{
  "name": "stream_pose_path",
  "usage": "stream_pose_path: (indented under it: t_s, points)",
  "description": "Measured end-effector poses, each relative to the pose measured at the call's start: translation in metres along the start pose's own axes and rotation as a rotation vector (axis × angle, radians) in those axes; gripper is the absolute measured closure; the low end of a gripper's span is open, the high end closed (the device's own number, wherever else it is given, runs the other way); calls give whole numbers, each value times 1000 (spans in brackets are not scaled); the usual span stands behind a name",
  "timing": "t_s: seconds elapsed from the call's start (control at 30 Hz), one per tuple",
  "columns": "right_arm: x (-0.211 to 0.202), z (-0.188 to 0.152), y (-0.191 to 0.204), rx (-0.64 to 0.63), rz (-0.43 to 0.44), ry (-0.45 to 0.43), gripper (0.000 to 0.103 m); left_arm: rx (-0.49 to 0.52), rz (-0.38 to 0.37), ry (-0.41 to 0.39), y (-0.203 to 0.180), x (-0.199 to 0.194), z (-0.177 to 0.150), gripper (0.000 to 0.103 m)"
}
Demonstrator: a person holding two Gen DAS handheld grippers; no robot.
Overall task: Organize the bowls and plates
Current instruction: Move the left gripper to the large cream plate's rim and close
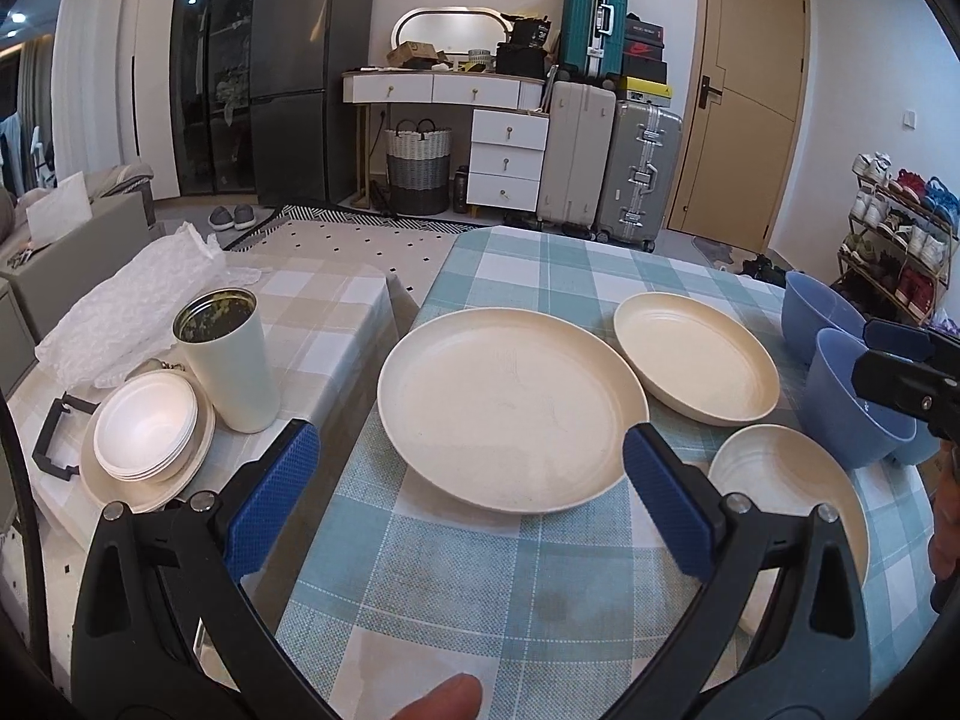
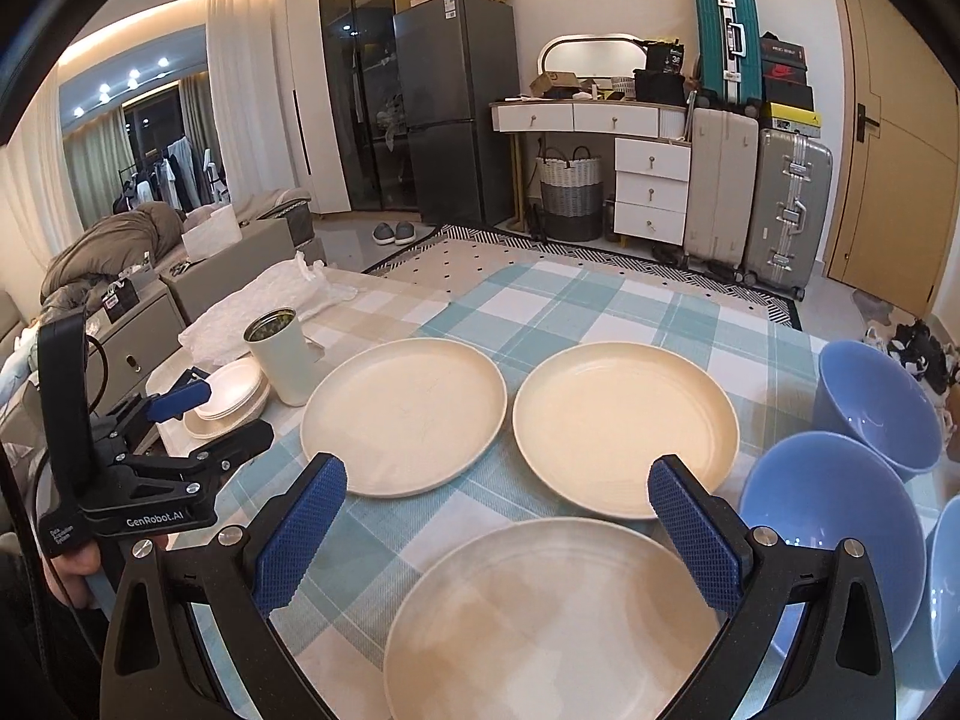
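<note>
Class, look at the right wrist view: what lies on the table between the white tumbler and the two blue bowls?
Two cream plates side by side: the left cream plate nearest the white tumbler, then the right cream plate beside the blue bowls.

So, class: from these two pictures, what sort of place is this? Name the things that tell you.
Most likely a lived-in home, an open living and dining room. A fridge stands by the wall, suitcases are stacked beside a dressing table, and plates lie on a table with a checked cloth.
</note>
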State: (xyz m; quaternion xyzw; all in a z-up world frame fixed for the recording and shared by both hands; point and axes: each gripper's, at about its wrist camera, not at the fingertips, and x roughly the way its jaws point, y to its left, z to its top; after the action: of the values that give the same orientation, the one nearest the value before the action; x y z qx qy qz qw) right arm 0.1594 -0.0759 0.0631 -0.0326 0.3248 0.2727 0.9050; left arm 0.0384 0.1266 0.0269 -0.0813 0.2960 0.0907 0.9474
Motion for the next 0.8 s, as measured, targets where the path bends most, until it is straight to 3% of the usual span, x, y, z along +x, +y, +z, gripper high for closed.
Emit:
stream_pose_path:
  t_s: [0.27,0.8]
  points:
    - [25,17,5,8,34,33,0,-12,14,35,12,21,8,2]
    - [91,17,11,38,85,149,3,-58,26,120,34,68,12,2]
